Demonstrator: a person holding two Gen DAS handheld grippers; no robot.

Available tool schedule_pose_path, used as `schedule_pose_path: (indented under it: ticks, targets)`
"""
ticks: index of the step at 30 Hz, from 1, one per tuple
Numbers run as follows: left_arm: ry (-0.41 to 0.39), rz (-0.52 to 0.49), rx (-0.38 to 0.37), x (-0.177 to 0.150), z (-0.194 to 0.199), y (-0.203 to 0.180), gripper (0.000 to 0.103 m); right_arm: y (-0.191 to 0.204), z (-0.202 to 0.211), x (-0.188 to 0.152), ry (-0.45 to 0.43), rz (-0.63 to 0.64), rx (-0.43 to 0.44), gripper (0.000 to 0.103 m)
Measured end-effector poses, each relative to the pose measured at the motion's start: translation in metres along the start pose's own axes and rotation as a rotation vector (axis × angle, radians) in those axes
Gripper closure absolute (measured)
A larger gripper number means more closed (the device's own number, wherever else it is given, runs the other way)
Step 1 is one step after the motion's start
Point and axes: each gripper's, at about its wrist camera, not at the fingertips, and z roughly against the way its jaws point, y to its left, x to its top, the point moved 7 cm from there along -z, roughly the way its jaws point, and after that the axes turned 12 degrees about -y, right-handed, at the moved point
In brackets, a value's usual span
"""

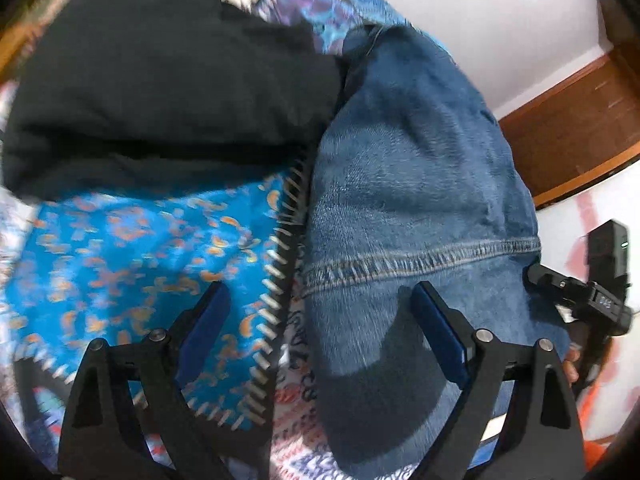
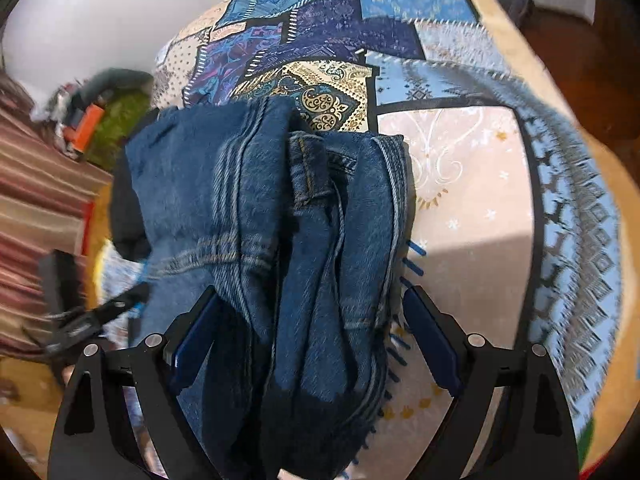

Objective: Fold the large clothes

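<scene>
A patchwork bedspread covers the bed, its panels printed in bright blue, navy, cream and pale pink, with stitched borders between them. The blue jeans lie bunched in a long heap across it, a waistband seam showing near the middle. Just beside them on the left lies a black garment, touching the denim along one edge. Beyond the bed a white wall meets a brown wooden skirting; on the other side a striped rug covers the floor. The left gripper hangs over the jeans' edge, fingers spread wide and grasping nothing. The right gripper straddles the denim heap, fingers likewise released, the pads clear of the cloth.
</scene>
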Motion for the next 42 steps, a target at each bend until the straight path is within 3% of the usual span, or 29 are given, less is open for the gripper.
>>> schedule_pose_path:
  ticks: [5,13,15,17,20,21,29,36,42]
  targets:
    - [0.074,0.112,-0.110,0.011,-0.031,0.005,0.011,0.002,-0.012,0.011,0.034,-0.020,0.073,0.015]
    - [0.102,0.204,-0.206,0.026,-0.057,0.006,0.011,0.010,-0.031,0.008,0.096,-0.071,0.128,0.016]
    - [0.095,0.213,-0.224,0.026,-0.057,0.004,0.018,0.008,-0.027,0.007,0.090,-0.077,0.129,0.024]
    - [0.099,0.213,-0.260,0.024,-0.054,-0.002,0.040,0.006,-0.022,0.006,0.086,-0.087,0.128,0.046]
    - [0.081,0.153,-0.240,0.021,-0.044,-0.014,0.046,0.007,-0.015,0.007,0.087,-0.110,0.140,0.066]
    - [0.075,0.143,-0.232,0.020,-0.041,-0.017,0.048,0.009,-0.013,0.007,0.087,-0.112,0.139,0.068]
    - [0.026,0.078,-0.246,0.012,0.010,-0.046,0.068,0.040,0.007,0.002,0.103,-0.120,0.130,0.077]
    - [-0.093,-0.017,-0.251,0.019,0.085,-0.059,0.069,0.099,0.018,0.009,0.052,-0.024,0.136,0.077]
    - [-0.202,-0.015,-0.254,0.038,0.148,-0.035,0.069,0.154,0.018,0.021,0.008,0.061,0.179,0.077]
